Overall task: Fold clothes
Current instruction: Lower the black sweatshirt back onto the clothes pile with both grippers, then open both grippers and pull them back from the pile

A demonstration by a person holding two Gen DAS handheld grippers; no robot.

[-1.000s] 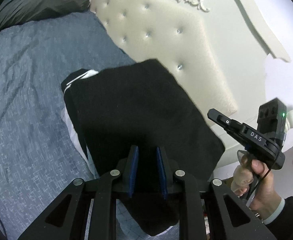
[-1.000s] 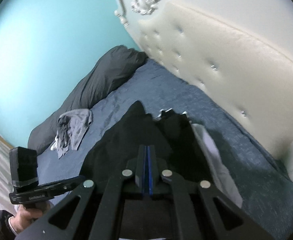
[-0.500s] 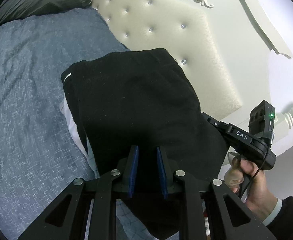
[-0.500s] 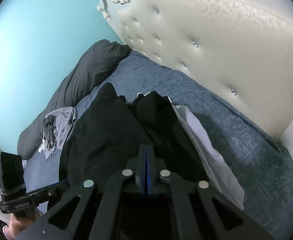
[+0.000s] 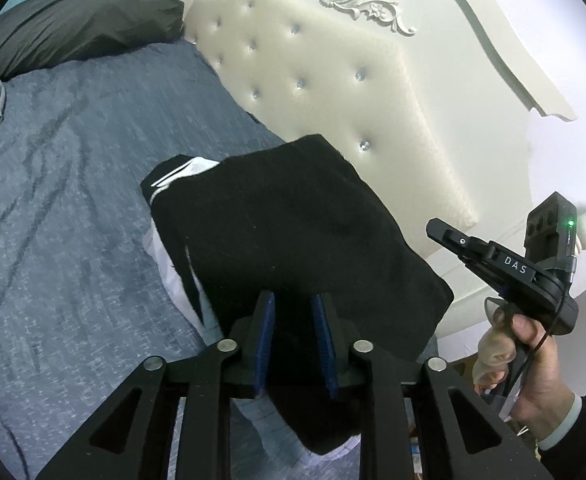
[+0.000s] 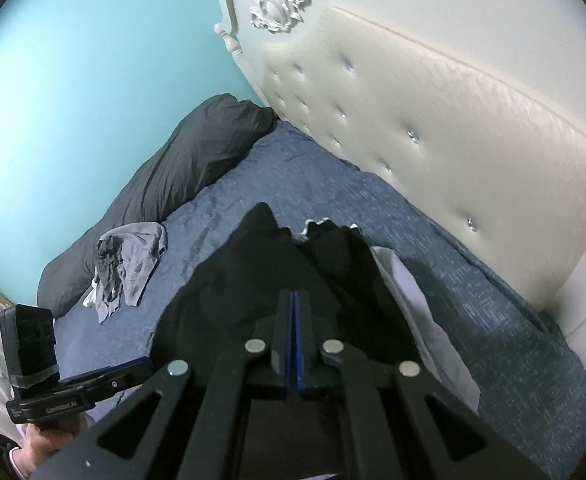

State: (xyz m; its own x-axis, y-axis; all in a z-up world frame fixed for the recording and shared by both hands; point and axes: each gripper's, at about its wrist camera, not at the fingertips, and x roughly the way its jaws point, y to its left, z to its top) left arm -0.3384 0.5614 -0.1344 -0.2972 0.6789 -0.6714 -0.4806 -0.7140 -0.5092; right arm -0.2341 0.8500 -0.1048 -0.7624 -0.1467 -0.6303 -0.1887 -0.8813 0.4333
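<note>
Here, the parts as I read them from my two wrist cameras.

Left gripper: my blue-padded fingers stand partly apart, with a clear gap between the pads; black cloth lies in that gap, but I cannot tell whether the pads press on it.

Right gripper: my fingers are pressed together, pad against pad, over the near edge of the cloth; whether any cloth is pinched between them I cannot tell.

Black folded garment with white trim: it lies on the bed near the headboard, directly ahead of both grippers, on top of a pale white cloth that shows along its edges.

Blue-grey speckled bed sheet: rumpled, it carries the garment.

Cream tufted headboard: just beyond the garment.

Dark grey pillow: well apart, along the turquoise wall.

Crumpled grey garment: beside that pillow.
</note>
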